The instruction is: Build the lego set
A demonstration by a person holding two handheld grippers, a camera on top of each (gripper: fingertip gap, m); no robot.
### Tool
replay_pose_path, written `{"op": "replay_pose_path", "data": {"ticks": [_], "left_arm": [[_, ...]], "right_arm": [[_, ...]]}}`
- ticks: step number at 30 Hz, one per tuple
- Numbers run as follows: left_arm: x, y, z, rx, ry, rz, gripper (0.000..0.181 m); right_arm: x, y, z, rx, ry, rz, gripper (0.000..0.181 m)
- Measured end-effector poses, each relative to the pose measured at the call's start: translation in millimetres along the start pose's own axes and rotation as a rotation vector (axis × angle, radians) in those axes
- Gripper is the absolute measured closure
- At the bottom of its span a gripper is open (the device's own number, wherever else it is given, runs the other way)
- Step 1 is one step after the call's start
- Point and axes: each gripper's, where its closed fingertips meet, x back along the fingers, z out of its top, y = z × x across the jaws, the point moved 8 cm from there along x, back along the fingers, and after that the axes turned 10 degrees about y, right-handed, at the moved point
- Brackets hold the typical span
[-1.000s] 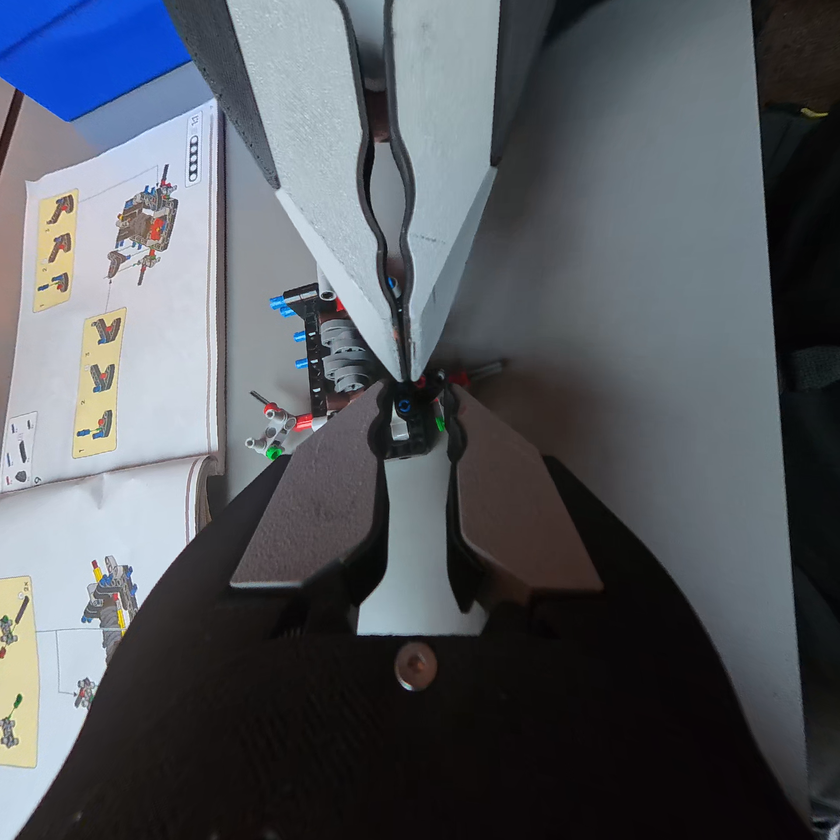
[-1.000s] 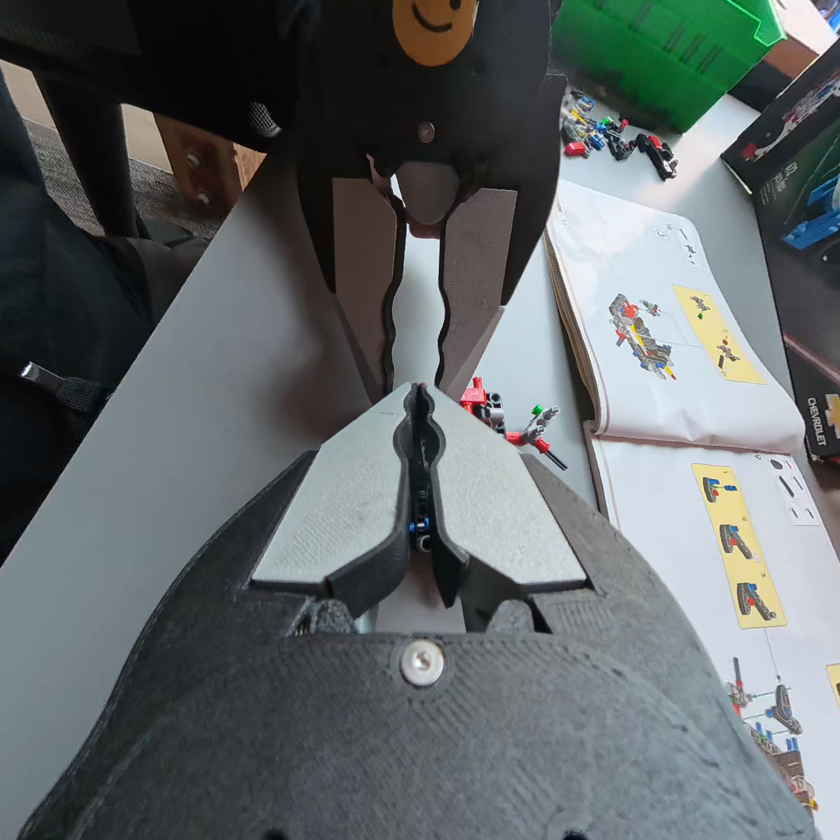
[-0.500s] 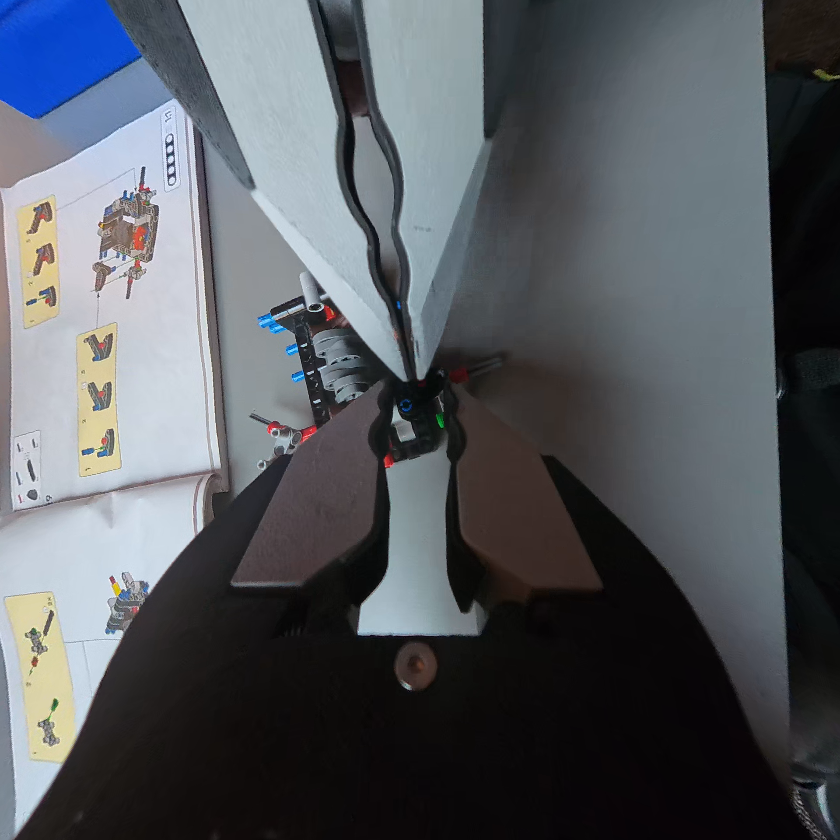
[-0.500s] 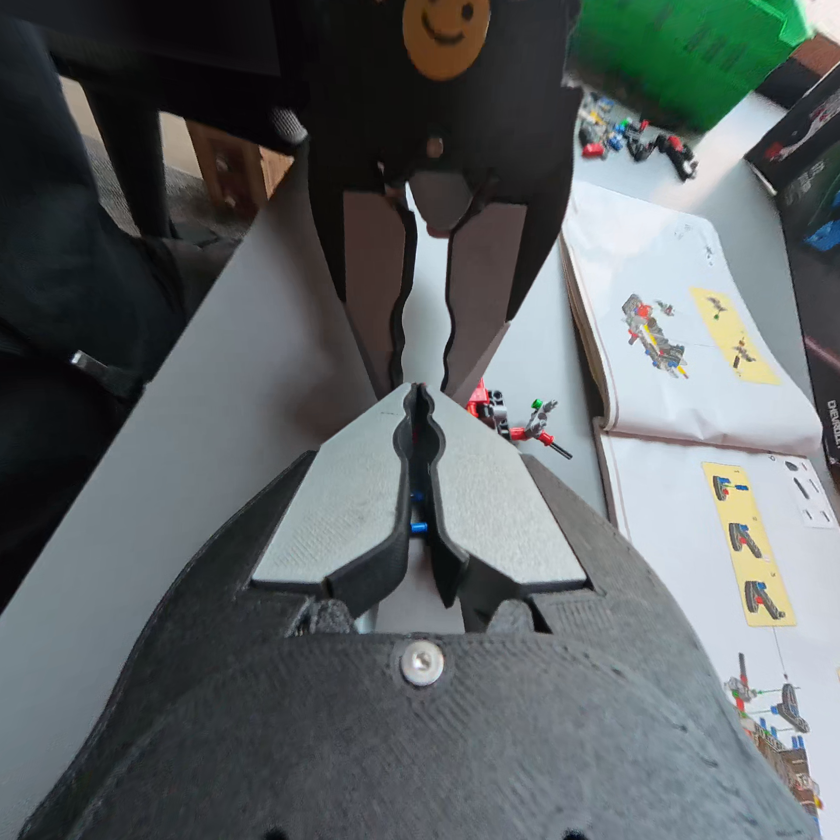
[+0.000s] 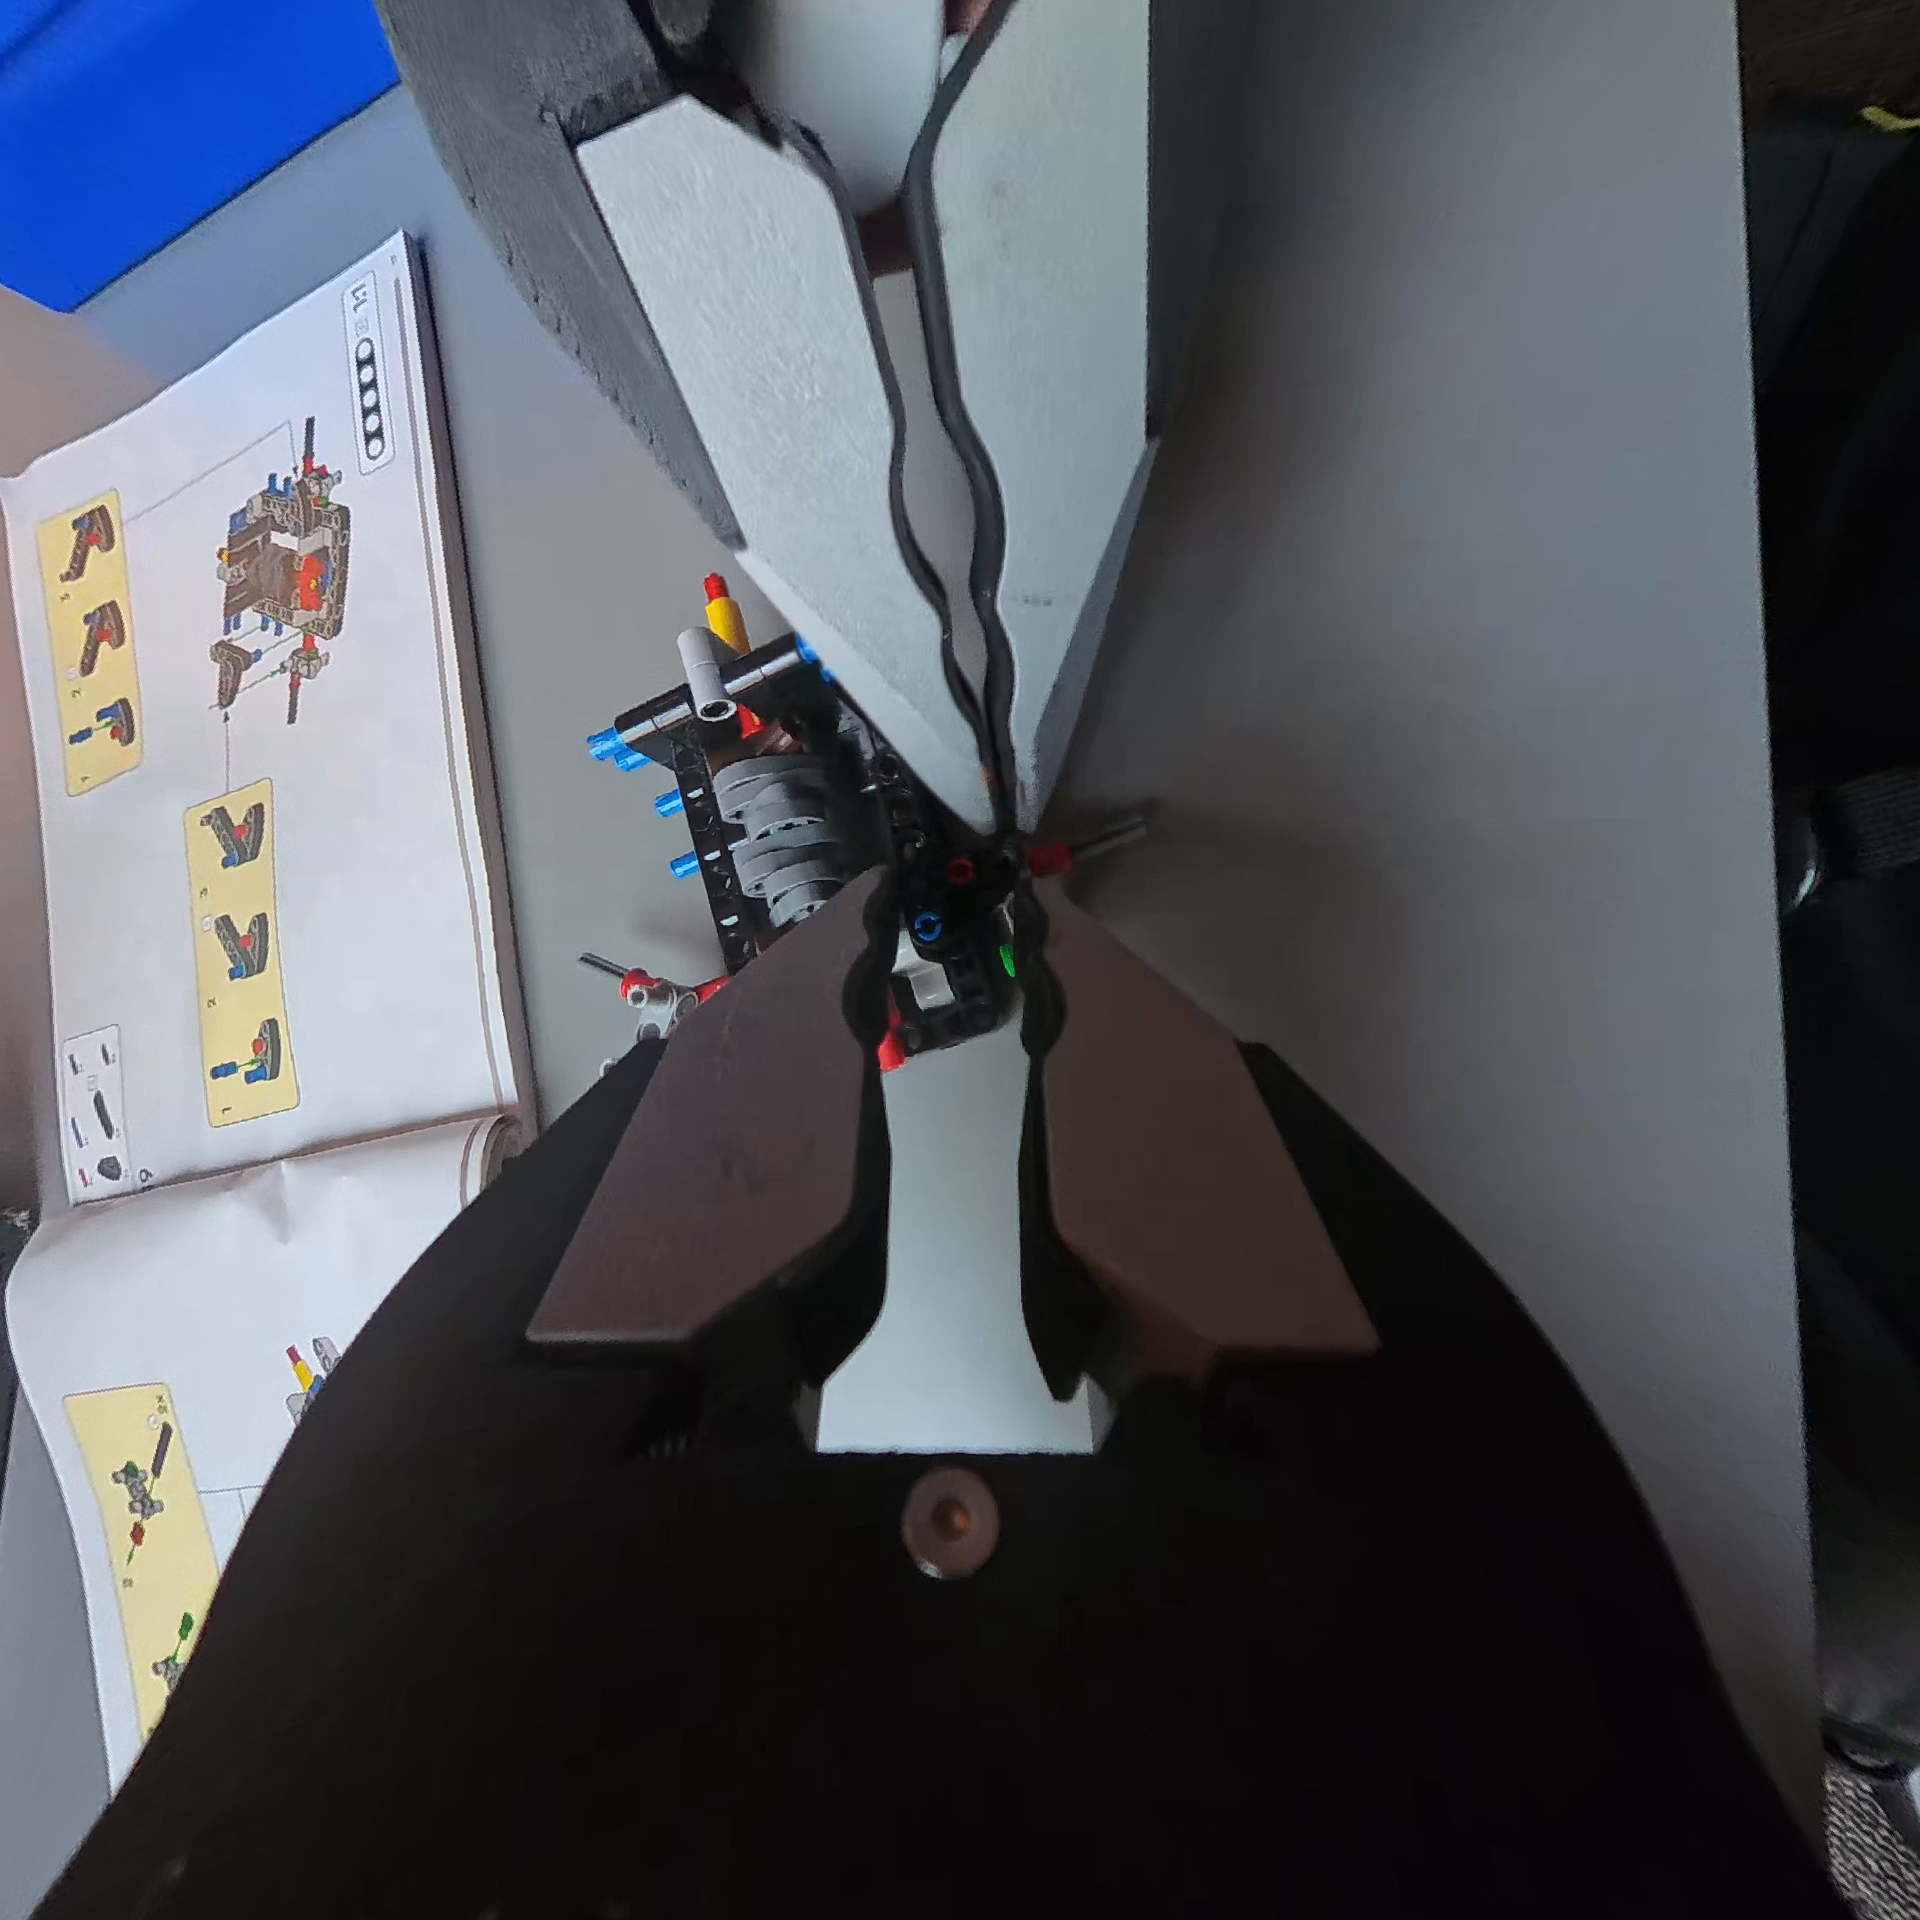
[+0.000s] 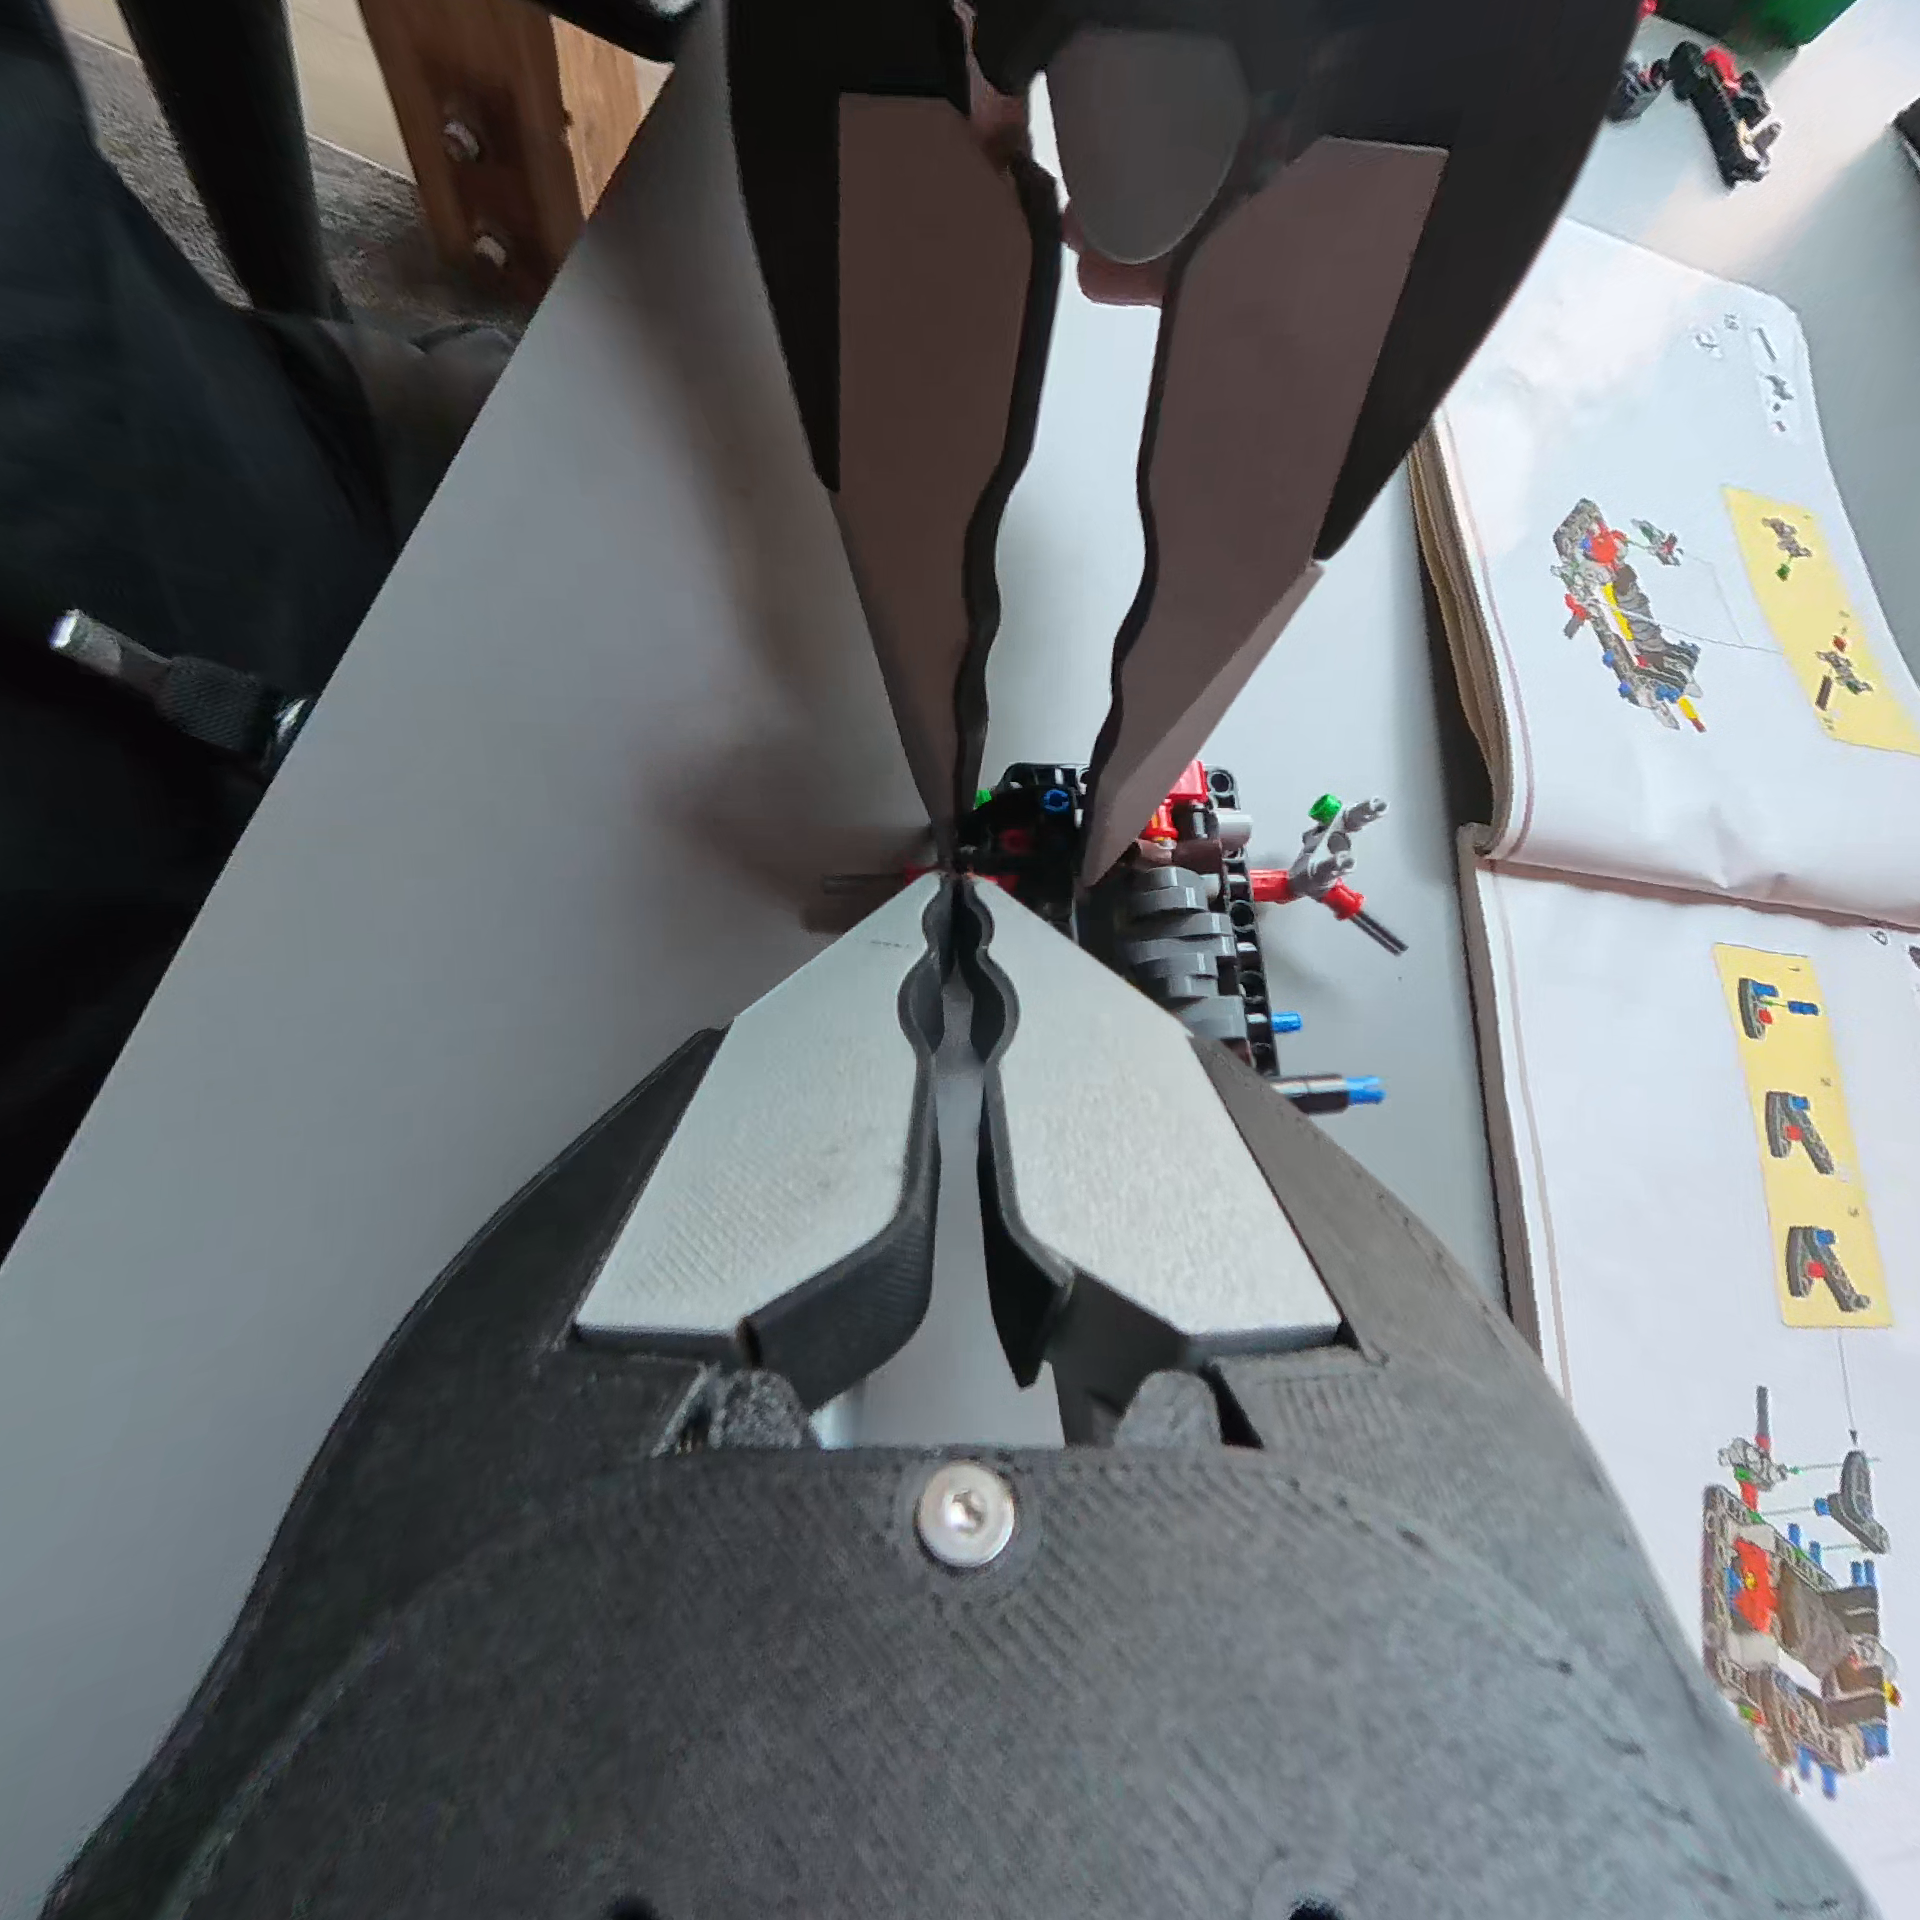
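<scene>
With the left gripper [image 5: 951, 961] clamping the black lego frame [image 5: 831, 810] between its jaws, the right gripper [image 6: 961, 883], jaws pressed together at the tips, should push squarely, without twisting.

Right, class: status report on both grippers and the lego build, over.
Left gripper shut on lego assembly. Right gripper shut, tips at the assembly's corner. Instruction booklet open alongside. Nothing blocking.

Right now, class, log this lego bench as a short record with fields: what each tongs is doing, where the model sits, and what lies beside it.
left tongs: shut on the black end of the lego model
right tongs: closed, tips at the model's near edge; any held piece is hidden
model: on the grey table, between the two tongs
beside it: open instruction booklet
far corner: loose lego parts
</scene>
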Motion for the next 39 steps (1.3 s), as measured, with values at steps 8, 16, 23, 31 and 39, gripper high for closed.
{"op": "replay_pose_path", "data": {"ticks": [8,16,23,31,39], "left_arm": [[-0.6,2.2,2.5,-0.020,-0.018,0.010,0.163],[0.0,0.8,1.0,-0.033,-0.012,0.000,0.163],[-1.2,0.0,6.3,-0.093,-0.082,-0.027,0.163],[-4.9,-0.9,9.0,-0.095,-0.065,-0.040,0.163],[-7.1,0.8,10.2,-0.099,-0.037,-0.038,0.163]], "right_arm": [[-3.2,0.9,-3.5,-0.008,-0.019,-0.003,0.181],[-4.2,1.0,-5.0,-0.010,0.000,-0.011,0.181],[0.1,1.8,-5.2,0.006,-0.005,-0.034,0.181],[10.2,2.2,-4.5,0.008,0.003,-0.038,0.181],[15.1,3.0,12.9,-0.029,0.097,-0.032,0.181]]}}
